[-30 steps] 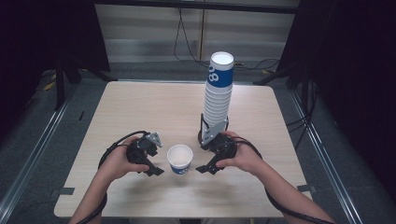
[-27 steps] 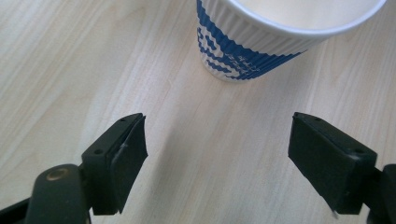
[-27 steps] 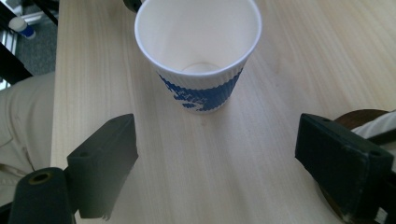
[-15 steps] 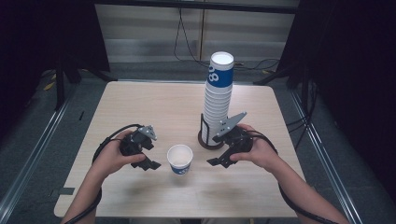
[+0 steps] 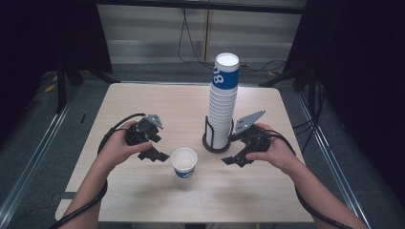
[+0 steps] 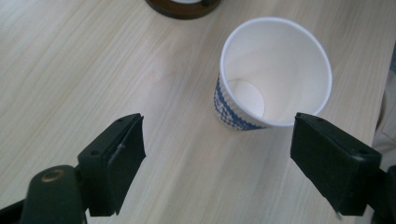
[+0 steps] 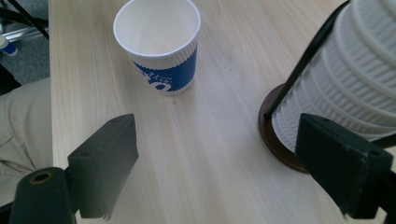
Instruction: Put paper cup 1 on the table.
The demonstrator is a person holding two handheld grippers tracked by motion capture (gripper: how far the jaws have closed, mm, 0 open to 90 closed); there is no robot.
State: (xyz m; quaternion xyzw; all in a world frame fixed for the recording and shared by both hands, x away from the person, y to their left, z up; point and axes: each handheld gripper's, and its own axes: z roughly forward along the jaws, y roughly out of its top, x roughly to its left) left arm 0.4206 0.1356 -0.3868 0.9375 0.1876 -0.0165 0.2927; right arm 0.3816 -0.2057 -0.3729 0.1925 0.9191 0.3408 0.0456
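A single paper cup [image 5: 184, 162] stands upright on the bench [image 5: 143, 200], toward its near edge and about midway along it, near the stack of cups [image 5: 223, 102] in its holder. The left gripper [image 5: 154, 155], whose fingers have just been opening, hangs beside it spread wide and empty. The right gripper [image 5: 233, 160] hovers on the cup's other side, apparently clear of it, fingers wide and holding nothing.

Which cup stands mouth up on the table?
The single cup between the two grippers, open end up; the others sit nested mouth down in the stack on the holder.
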